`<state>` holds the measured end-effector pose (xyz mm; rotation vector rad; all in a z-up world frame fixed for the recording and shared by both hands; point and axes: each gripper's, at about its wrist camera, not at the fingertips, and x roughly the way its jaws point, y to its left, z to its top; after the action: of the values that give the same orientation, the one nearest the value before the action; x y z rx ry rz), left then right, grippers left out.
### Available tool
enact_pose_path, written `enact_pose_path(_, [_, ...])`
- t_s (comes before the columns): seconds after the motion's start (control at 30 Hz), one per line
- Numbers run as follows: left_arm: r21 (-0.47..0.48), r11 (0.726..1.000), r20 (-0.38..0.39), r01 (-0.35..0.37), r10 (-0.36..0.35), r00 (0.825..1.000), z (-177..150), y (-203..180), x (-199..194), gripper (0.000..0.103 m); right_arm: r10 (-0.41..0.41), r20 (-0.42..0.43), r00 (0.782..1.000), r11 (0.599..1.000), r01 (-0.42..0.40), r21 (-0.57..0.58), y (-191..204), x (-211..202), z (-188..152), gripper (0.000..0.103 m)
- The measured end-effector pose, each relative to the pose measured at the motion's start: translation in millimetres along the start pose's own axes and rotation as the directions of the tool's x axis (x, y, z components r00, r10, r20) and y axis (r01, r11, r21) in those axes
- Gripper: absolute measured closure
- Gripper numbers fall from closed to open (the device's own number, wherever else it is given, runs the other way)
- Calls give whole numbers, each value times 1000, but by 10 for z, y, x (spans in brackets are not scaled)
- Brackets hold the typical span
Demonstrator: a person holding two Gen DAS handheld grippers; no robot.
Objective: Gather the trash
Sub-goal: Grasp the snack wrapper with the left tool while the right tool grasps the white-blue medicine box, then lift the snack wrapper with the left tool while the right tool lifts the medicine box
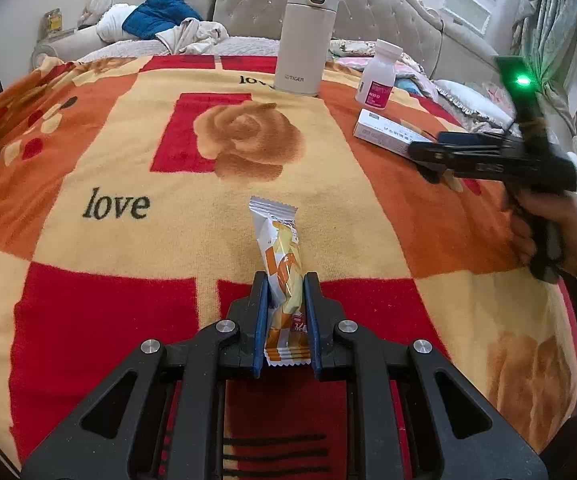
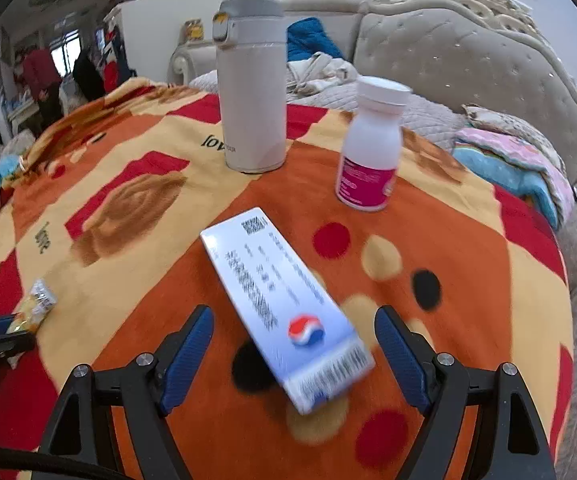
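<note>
The step in hand is judged to be the pick-up of the white box (image 2: pixel 284 312), which lies flat on the blanket-covered surface (image 2: pixel 468 248), near the pill bottle (image 2: pixel 372 144) and the beige flask (image 2: pixel 250 84). For a sound grip, the right tongs (image 2: pixel 294 354) are best lowered squarely over the box's near end, so that both blue pads meet its long sides together; its slanted lie should be matched by a roll of the wrist. The right tongs are spread wide, the box is framed between the pads, and nothing is touched. The left tongs (image 1: pixel 286 322) are clamped tight on a snack wrapper (image 1: pixel 284 276), which is held above the blanket.
</note>
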<state>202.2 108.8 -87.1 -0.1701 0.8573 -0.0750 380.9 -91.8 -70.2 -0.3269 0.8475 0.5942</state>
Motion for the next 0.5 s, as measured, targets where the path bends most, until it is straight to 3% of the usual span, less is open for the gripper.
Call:
enact_pose_path(0.07, [0,1000,0,0,0,1000,2,0,2,88,-6,-22,1000,1000,6,-4,15,108,41,24])
enact_pose_path(0.2, [-1,1000,0,2,-2,1000,2,-1,1,88,-9,-62,998,1000,10,8,55,165,30,42])
enact_pose_path(0.5, [3,1000,-2,-4,4,1000,3,-1,7,88,-17,25,1000,996,15,91,233,-555,-269,47])
